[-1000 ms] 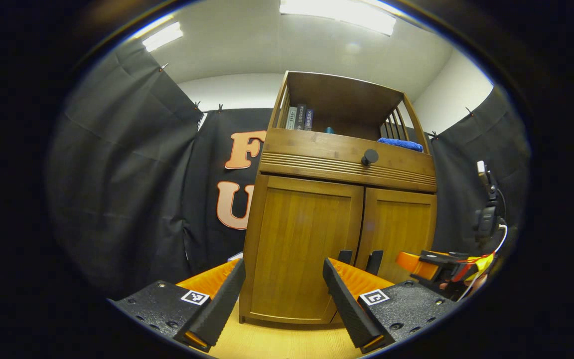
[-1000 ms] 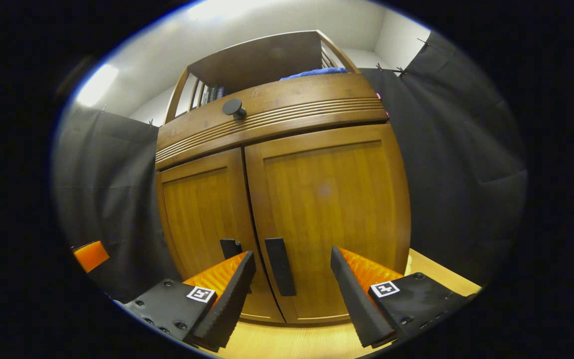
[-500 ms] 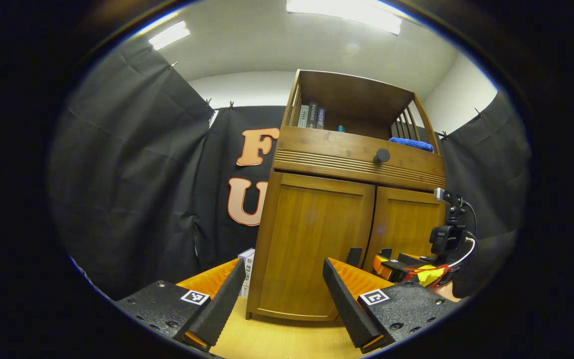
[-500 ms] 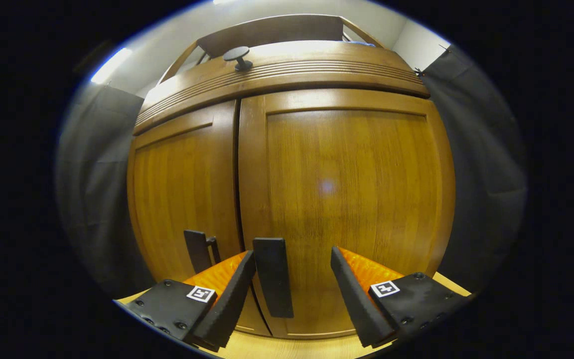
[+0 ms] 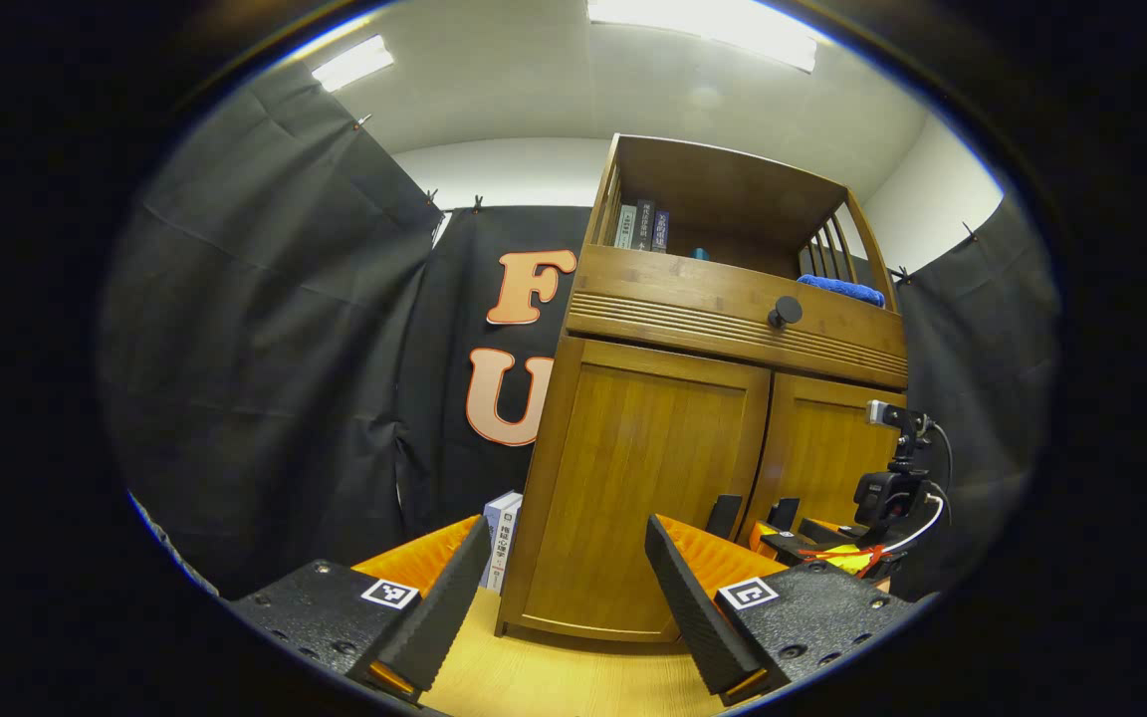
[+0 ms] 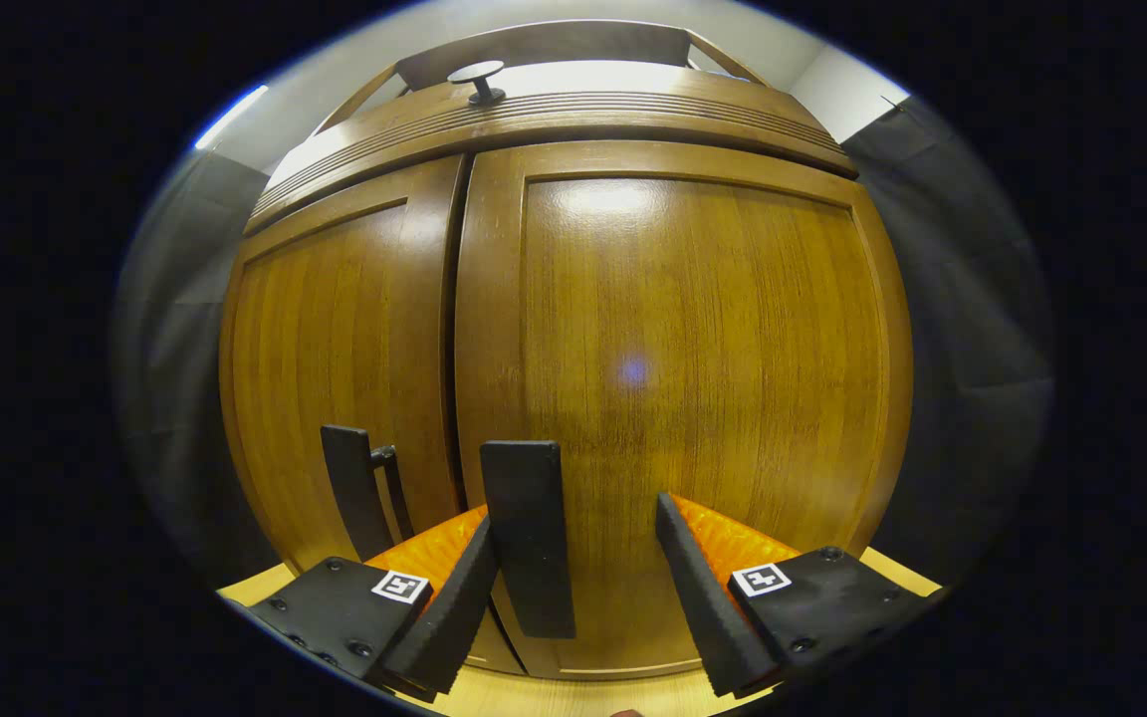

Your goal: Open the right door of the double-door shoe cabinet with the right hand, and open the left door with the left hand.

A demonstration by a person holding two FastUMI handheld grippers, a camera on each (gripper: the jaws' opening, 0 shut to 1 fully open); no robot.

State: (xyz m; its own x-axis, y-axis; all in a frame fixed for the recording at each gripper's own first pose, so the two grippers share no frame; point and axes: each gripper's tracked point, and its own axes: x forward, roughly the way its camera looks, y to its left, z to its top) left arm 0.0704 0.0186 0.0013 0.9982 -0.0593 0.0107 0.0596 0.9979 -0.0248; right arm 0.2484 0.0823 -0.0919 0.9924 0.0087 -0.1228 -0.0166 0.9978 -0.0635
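Approaching right door handle [image 6: 528,538]: right gripper [image 6: 573,588] fingers apart, straddling handle for pull. Left gripper [image 5: 566,597] fingers apart, left door handle [image 5: 723,515] at 1 o'clock, awaiting turn.

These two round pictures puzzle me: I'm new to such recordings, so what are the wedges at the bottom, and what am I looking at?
A person holds a two-finger gripper in each hand, each carrying a fisheye camera. The wedges are each gripper's own fingers. The right gripper is open, close to the shoe cabinet's right door, its handle between the fingers, not yet clamped. The left gripper is open, farther back, facing the left door. Both doors are closed. Nothing is held. The cabinet's top shelf holds books and a blue cloth.
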